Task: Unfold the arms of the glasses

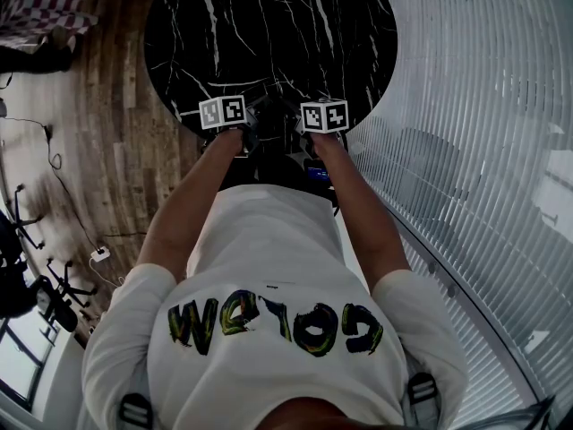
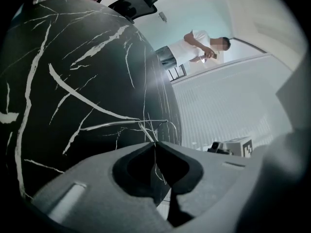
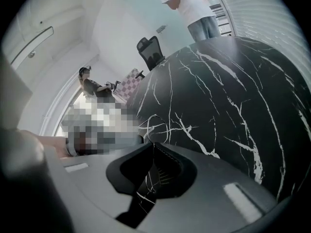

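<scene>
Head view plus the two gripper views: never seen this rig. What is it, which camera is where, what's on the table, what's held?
There is no robot here. A person holds a hand-held two-jaw gripper in each hand. The head view comes from a camera on the person's head that looks steeply down over their shoulders and arms. The white marker cubes are parts of the grippers. The other two pictures come from wide-angle cameras riding on each gripper, looking along its jaws.

The surface is a round black marble table. Nothing else shows lying on it. The left gripper and right gripper both have their jaws closed, and each appears to pinch a pair of thin wire-framed glasses held just above the tabletop. The people in the background are bystanders.
</scene>
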Demonstrator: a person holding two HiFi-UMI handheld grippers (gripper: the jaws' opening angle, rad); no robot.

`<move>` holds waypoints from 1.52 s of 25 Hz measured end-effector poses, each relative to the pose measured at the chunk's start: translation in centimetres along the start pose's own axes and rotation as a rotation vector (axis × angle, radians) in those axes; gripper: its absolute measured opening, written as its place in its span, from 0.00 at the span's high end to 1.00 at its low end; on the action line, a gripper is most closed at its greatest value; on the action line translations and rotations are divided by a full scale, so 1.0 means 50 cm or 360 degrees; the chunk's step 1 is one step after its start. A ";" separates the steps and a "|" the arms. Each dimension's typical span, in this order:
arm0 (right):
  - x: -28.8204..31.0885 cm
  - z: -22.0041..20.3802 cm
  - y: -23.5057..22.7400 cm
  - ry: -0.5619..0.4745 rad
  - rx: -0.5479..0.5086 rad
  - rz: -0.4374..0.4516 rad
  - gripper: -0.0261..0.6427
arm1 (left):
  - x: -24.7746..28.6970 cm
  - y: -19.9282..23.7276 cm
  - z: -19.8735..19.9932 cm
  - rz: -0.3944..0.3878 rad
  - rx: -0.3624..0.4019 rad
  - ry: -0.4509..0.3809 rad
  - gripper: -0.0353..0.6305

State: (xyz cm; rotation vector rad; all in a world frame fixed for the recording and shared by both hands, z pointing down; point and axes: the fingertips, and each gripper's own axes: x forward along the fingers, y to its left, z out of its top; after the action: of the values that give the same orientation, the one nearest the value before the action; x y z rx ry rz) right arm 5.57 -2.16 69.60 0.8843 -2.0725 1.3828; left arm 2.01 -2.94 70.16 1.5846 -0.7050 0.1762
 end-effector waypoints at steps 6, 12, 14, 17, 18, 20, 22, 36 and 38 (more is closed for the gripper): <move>-0.009 0.010 -0.008 -0.0033 0.0010 -0.0034 0.94 | -0.014 0.012 -0.007 0.0031 -0.0014 0.0013 0.93; -0.018 0.019 -0.011 -0.0047 0.0029 -0.0049 0.94 | -0.027 0.022 -0.022 0.0053 -0.0025 0.0040 0.94; -0.019 0.017 -0.012 -0.0042 0.0022 -0.0049 0.94 | -0.026 0.020 -0.025 0.0041 -0.0020 0.0042 0.94; -0.016 0.012 -0.008 -0.0036 0.0016 -0.0042 0.94 | -0.016 0.005 -0.020 -0.0002 -0.0017 0.0034 0.91; -0.015 0.012 -0.007 -0.0036 0.0014 -0.0041 0.94 | -0.011 -0.002 -0.016 -0.0019 -0.0022 0.0029 0.87; -0.014 0.013 -0.004 -0.0039 0.0012 -0.0038 0.94 | -0.003 -0.012 -0.012 -0.0033 -0.0037 0.0029 0.84; -0.012 0.013 -0.002 -0.0040 0.0012 -0.0032 0.94 | 0.003 -0.012 -0.012 -0.0020 -0.0053 0.0035 0.83; -0.012 0.011 -0.006 -0.0052 0.0027 -0.0044 0.94 | 0.003 0.007 -0.011 0.0048 -0.0145 0.0013 0.91; -0.013 0.013 -0.006 -0.0061 0.0037 -0.0046 0.94 | 0.000 0.008 -0.011 0.0045 -0.0158 0.0007 0.91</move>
State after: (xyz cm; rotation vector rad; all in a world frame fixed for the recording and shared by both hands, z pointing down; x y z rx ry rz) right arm 6.19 -2.71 69.11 0.9534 -2.0678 1.3877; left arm 1.93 -2.42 70.58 1.4800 -0.7222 0.1631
